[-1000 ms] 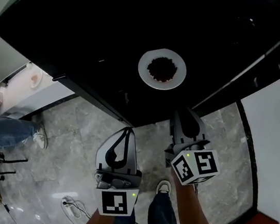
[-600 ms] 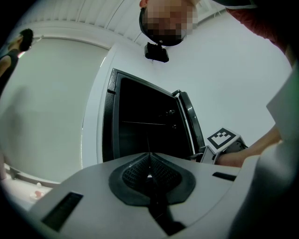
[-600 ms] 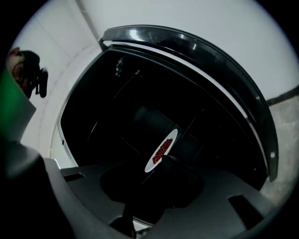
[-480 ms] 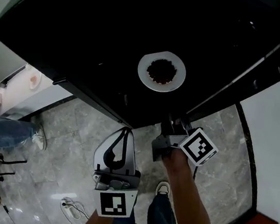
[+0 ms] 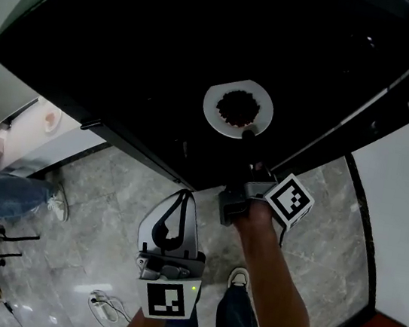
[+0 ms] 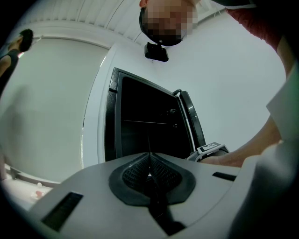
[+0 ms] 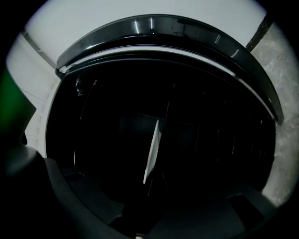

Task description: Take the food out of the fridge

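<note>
A white plate (image 5: 213, 104) holding dark food (image 5: 237, 106) lies inside the dark fridge (image 5: 130, 49). My right gripper (image 5: 248, 136) is turned on its side and reaches in, its tip at the plate's near rim. In the right gripper view the plate (image 7: 152, 148) shows edge-on as a white sliver between the dark jaws, which stand apart; contact is too dark to judge. Low over the floor, outside the fridge, my left gripper (image 5: 183, 192) points at it. Its pads (image 6: 140, 170) meet with nothing between them.
The fridge door (image 5: 387, 91) stands open at the right. Grey marble floor (image 5: 108, 198) lies below, with a white cable (image 5: 111, 301) near my feet. A person's leg and shoe (image 5: 9, 194) are at the left, by a white counter (image 5: 51, 119).
My right gripper has rolled onto its side and moved forward into the fridge up to the plate's rim. The left gripper and the plate have stayed put.
</note>
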`<action>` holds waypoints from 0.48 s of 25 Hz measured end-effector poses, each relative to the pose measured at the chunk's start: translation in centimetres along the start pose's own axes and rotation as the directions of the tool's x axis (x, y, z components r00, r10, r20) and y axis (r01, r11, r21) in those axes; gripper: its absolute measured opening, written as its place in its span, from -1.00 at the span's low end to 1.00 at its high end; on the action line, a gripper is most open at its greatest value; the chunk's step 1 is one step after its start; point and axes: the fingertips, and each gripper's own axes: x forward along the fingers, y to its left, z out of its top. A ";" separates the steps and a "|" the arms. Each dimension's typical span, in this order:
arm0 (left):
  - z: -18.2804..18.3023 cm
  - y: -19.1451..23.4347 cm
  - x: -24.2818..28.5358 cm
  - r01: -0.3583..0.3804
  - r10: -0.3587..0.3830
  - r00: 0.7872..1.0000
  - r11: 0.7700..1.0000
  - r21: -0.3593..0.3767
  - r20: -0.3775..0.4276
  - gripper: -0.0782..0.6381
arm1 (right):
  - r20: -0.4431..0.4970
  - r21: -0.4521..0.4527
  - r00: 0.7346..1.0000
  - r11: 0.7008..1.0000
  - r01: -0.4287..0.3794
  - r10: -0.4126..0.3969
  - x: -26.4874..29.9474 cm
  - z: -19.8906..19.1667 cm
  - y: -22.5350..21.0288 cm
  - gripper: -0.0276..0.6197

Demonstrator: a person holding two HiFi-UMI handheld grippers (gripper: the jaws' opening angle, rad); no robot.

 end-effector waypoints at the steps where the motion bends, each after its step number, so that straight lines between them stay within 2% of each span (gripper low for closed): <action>1: -0.1 0.0 0.0 -0.002 0.002 1.000 1.000 -0.003 -0.001 -0.74 | 0.006 0.016 1.000 1.000 0.002 -0.002 0.1 0.1 -0.2 -0.55; 12: -0.3 0.3 -0.2 -0.011 0.011 1.000 1.000 -0.009 -0.008 -0.74 | 0.019 0.095 1.000 0.995 -0.017 0.015 0.7 0.0 -0.4 -0.57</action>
